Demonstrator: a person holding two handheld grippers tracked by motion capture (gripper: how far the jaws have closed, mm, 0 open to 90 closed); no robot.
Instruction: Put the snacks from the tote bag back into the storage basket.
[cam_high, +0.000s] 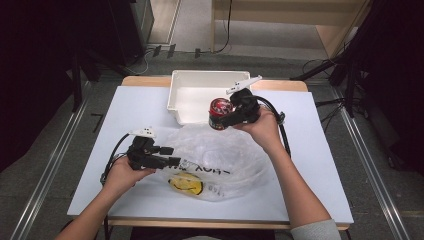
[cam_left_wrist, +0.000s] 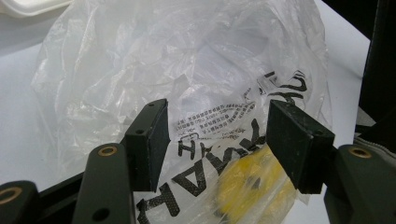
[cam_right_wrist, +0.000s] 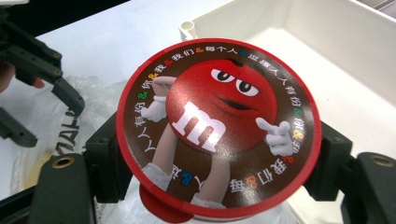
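A round tin (cam_high: 219, 111) with a red lid showing a red candy character (cam_right_wrist: 219, 121) hangs just above the near edge of the white bin (cam_high: 190, 80). My right gripper (cam_high: 226, 117) is shut on it, one jaw pressed on each side of the tin (cam_right_wrist: 219, 161). A crumpled clear plastic bag (cam_high: 220, 155) with black print lies on the white table. Inside it, near the front, is a yellow item (cam_high: 186, 184). My left gripper (cam_high: 172, 155) stands open at the bag's left edge. Its jaws are wide apart (cam_left_wrist: 217, 126), with the bag film (cam_left_wrist: 187, 60) and the yellow item (cam_left_wrist: 252, 182) beyond them.
The white bin (cam_right_wrist: 336, 37) stands at the back middle of the table (cam_high: 130, 115) and looks bare inside. Cables trail from both grippers across the table. Dark stands and a floor rail flank the table.
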